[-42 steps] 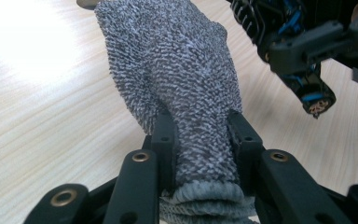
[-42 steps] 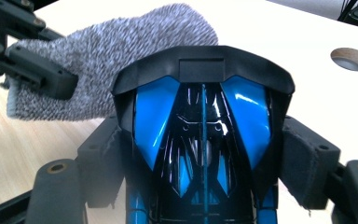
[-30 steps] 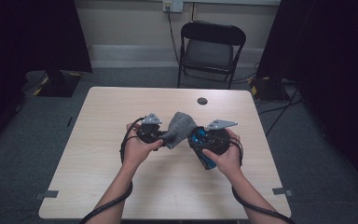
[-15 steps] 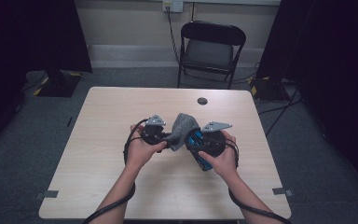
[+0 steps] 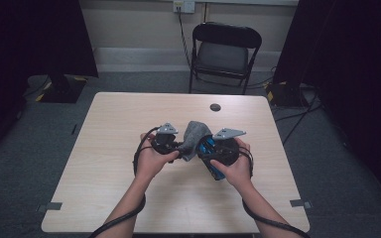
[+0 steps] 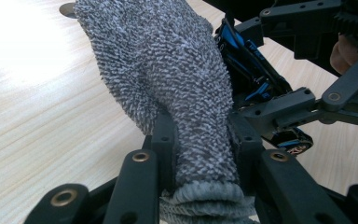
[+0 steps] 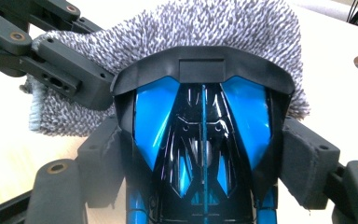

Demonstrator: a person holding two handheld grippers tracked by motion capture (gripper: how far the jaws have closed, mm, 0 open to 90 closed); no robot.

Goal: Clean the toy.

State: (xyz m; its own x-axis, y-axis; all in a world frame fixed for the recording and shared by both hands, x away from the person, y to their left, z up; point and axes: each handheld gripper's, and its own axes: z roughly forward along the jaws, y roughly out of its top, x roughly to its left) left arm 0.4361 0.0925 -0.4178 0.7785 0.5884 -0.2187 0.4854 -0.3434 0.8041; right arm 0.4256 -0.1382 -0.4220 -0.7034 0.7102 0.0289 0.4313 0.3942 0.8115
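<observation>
The left hand-held gripper [image 6: 200,154] pinches the cuff of a grey terry sock [image 6: 168,70], which runs toward twelve o'clock over a blue-and-black toy car [image 7: 203,140] clamped widely by the right hand-held gripper [image 7: 205,154], above the bench [image 5: 129,124]; the car's far end is hidden under the sock

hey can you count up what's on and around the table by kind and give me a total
Grey sock: 1, pinched in the left tongs
Blue and black toy car: 1, clamped in the right tongs
Tongs: 2
Small dark round disc on the table: 1
Folding chair: 1
Total: 6
</observation>
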